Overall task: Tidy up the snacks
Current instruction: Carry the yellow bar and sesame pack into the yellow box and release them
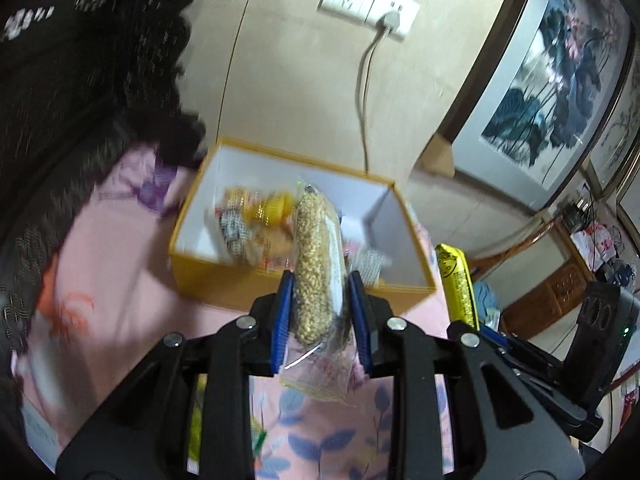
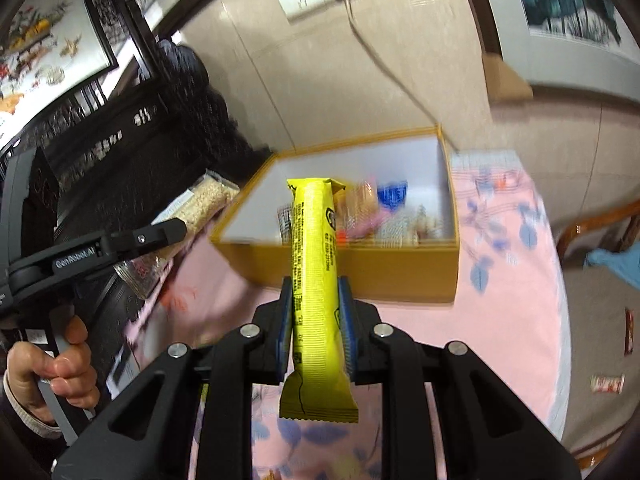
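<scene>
Your left claw (image 1: 320,300) pinches a clear grain bag (image 1: 318,264) just before the box (image 1: 224,280), which holds mixed snacks. Your right claw (image 2: 316,308) pinches a yellow bar (image 2: 316,276), also near the box's front wall, above the pink floral cloth (image 2: 500,320).

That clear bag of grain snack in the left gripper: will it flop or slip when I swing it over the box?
The clear grain bag stands upright in the left gripper, so it's probably fairly stiff. Its loose film tail hangs below, likely floppy. The glossy plastic may slip.
</scene>
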